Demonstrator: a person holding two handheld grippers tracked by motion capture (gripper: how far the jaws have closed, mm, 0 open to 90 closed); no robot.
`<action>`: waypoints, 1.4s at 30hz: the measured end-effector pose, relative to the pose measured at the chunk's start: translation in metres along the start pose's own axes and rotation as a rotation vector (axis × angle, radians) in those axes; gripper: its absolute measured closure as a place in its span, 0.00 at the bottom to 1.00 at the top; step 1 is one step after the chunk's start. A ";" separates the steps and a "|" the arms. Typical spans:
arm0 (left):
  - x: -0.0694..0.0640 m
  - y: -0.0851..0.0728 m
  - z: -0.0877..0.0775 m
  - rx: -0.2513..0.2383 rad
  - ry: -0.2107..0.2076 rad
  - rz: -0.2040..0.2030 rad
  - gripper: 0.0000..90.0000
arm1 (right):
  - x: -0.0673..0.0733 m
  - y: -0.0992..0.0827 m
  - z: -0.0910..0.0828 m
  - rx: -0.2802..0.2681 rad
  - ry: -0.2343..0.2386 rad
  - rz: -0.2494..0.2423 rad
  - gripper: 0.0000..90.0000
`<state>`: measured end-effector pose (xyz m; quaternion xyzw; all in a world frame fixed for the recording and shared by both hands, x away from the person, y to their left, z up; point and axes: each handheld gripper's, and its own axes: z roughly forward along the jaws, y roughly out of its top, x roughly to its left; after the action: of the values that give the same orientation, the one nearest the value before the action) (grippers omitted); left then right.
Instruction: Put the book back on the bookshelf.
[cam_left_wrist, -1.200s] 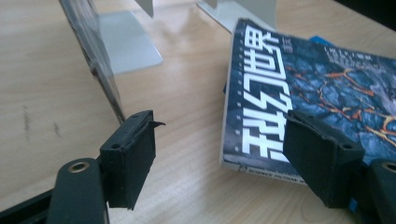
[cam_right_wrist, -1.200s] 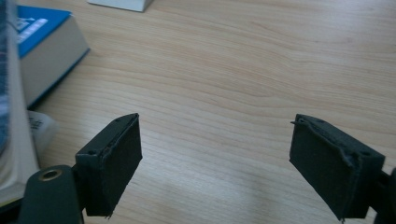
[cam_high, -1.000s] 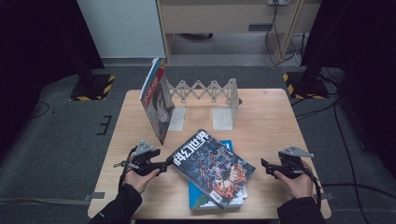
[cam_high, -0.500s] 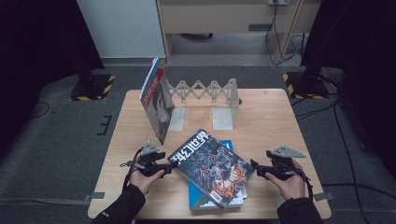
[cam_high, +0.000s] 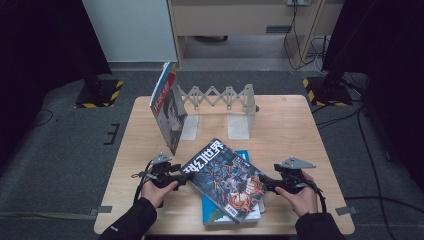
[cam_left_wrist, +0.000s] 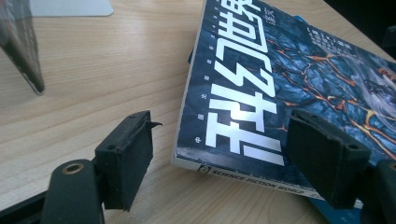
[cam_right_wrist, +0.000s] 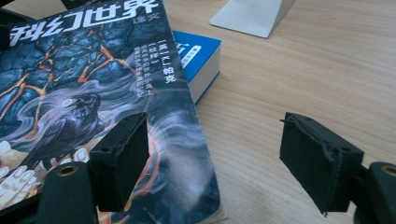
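Observation:
A dark science-fiction magazine (cam_high: 225, 180) lies askew on a blue book (cam_high: 215, 216) near the table's front edge. My left gripper (cam_high: 186, 176) is at the magazine's left corner. In the left gripper view its jaws (cam_left_wrist: 219, 135) stand open, with the corner of the magazine (cam_left_wrist: 261, 93) between them and untouched. My right gripper (cam_high: 262, 184) is at the magazine's right edge. Its jaws (cam_right_wrist: 215, 135) have just been closing a little, and they stay open astride the magazine's (cam_right_wrist: 93, 93) edge, pads clear of it. The blue book (cam_right_wrist: 196, 56) pokes out beyond.
A red-covered book (cam_high: 167, 110) stands tilted at the left end of a grey expanding book rack (cam_high: 220, 97) at the back of the wooden table (cam_high: 295, 130). The rack's flat foot plates (cam_high: 239, 127) rest on the table. Dark floor surrounds the table.
My right gripper has moved left up to the magazine's right edge. My left gripper has edged right to the magazine's left corner. The magazine and books lie where they were.

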<state>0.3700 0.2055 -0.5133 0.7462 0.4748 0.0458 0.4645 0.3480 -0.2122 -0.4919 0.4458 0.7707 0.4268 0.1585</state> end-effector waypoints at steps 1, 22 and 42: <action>0.001 0.000 0.000 0.001 -0.006 -0.010 0.25 | 0.001 0.000 0.001 0.003 0.002 0.003 0.27; -0.001 -0.003 0.010 0.023 -0.094 -0.057 0.19 | 0.003 -0.004 0.007 0.043 0.029 0.035 0.31; -0.009 0.012 -0.010 -0.084 -0.147 -0.120 0.42 | 0.001 -0.007 0.008 0.048 0.026 0.046 0.32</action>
<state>0.3677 0.2040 -0.4956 0.6978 0.4807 -0.0173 0.5308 0.3481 -0.2088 -0.5020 0.4615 0.7723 0.4174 0.1281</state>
